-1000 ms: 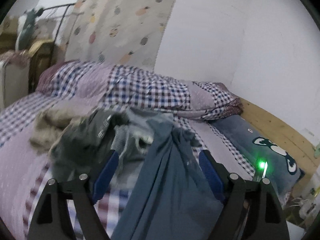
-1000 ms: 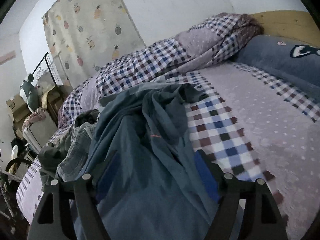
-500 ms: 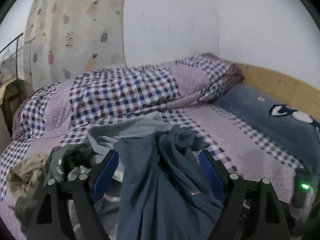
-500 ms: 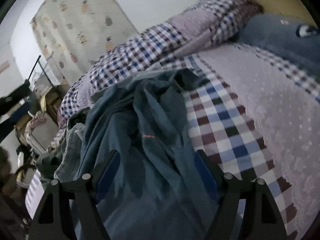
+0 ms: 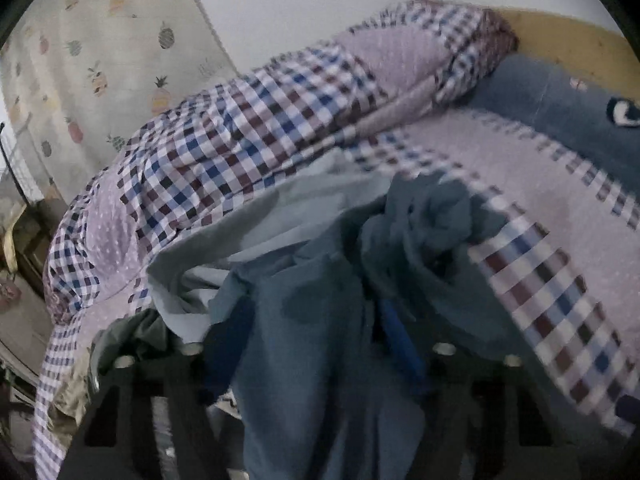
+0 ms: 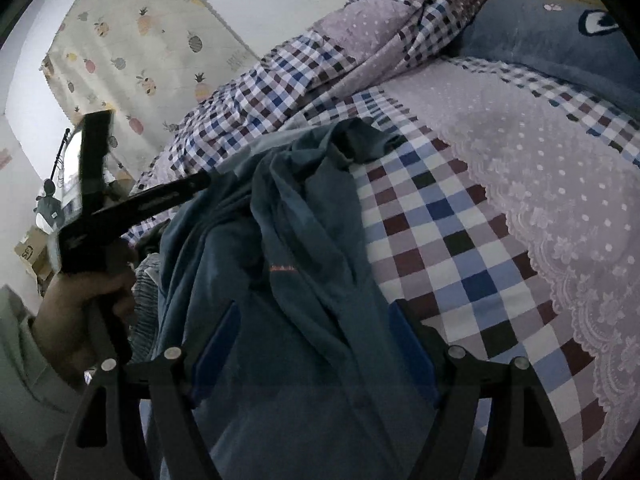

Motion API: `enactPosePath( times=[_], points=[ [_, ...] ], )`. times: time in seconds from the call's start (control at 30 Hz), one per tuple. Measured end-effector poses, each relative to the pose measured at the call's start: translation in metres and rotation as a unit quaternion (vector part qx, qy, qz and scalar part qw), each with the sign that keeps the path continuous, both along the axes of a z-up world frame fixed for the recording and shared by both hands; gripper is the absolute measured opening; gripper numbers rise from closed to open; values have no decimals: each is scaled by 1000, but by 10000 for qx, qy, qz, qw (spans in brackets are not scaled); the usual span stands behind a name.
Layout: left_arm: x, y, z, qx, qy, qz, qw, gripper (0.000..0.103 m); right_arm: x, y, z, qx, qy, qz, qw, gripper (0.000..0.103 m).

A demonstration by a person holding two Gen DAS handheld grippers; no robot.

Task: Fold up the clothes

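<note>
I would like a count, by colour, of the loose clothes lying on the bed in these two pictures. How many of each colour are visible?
Dark blue-teal garment: 1
Pale blue garment: 1
Dark grey-green garment: 1
Beige garment: 1, blurred at the picture's edge
Total: 4

The pile overlaps, so more pieces may be hidden underneath.

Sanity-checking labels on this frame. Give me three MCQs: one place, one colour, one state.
1. Where does the blue garment lie?
A. on the bed
B. on a rack
C. on the floor

2. The pillow by the headboard is:
A. red
B. blue
C. yellow

3. The right gripper is:
A. shut on the quilt
B. out of view
C. open over the garment

Key:
1 A: it is spread over the checked sheet.
2 B: blue, with a dark-and-white patch.
3 C: its fingers stand apart, cloth lying between them.
</note>
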State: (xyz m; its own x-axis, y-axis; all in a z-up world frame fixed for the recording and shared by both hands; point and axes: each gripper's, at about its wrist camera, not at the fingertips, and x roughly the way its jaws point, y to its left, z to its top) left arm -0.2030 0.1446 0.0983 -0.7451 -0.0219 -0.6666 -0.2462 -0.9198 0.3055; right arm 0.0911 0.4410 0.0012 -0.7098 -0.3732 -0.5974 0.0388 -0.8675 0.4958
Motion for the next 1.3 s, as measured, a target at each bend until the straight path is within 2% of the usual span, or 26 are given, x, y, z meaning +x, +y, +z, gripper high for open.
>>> enactPosePath(
  times=[0.07, 0.13, 0.23, 0.33, 0.43, 0.63, 0.8, 0.87, 0.9, 1.0, 1.03, 1.07, 1.1, 1.13, 1.17, 1.2, 1.3],
  points=[
    [-11, -5, -4, -19, -102, 109, 9999, 15, -2, -2, -2, 25, -41, 20, 10000, 80],
    [-17, -19, -3, 207, -147, 268, 9993, 3, -3, -5, -5, 68, -79, 60, 9999, 80],
    [-15, -44, 11, 648, 60, 473, 9968, 1, -7, -11, -10, 153, -192, 155, 9996, 80],
    [-7, -73, 33, 1150, 340, 685, 9904, 1, -11, -17, -18, 272, -354, 237, 9987, 80],
    [0, -102, 54, 1461, 547, 842, 9842, 1, -13, -22, -24, 375, -481, 312, 9977, 80],
    [12, -151, 73, 1591, 661, 1136, 9785, 1, -13, -29, -28, 533, -519, 387, 9965, 80],
    [2, -188, 52, 1567, 170, 1634, 9739, 1, -12, -30, -31, 595, -555, 416, 9958, 80],
    [-3, -194, 39, 1450, -62, 1771, 9734, 3, -13, -32, -32, 622, -586, 426, 9954, 80],
    [-3, -194, 37, 1439, -69, 1815, 9728, 3, -14, -32, -33, 638, -602, 431, 9952, 80],
    [4, -188, 40, 1540, 99, 1805, 9714, 14, -15, -34, -34, 667, -621, 442, 9949, 80],
    [9, -182, 44, 1657, 209, 1680, 9715, 28, -16, -35, -34, 669, -620, 448, 9948, 80],
    [13, -174, 49, 1744, 339, 1481, 9729, 47, -16, -35, -34, 670, -619, 449, 9948, 80],
    [19, -165, 54, 1817, 476, 1250, 9742, 56, -16, -35, -34, 670, -618, 447, 9948, 80],
    [24, -152, 58, 1803, 625, 999, 9765, 70, -17, -35, -34, 668, -622, 448, 9948, 80],
    [28, -138, 60, 1707, 748, 753, 9796, 76, -17, -35, -34, 665, -626, 449, 9948, 80],
    [32, -123, 61, 1563, 807, 512, 9831, 77, -16, -35, -34, 664, -629, 449, 9948, 80],
    [28, -72, 46, 896, 561, -94, 9944, 77, -17, -36, -34, 666, -631, 446, 9948, 80]
  ],
)
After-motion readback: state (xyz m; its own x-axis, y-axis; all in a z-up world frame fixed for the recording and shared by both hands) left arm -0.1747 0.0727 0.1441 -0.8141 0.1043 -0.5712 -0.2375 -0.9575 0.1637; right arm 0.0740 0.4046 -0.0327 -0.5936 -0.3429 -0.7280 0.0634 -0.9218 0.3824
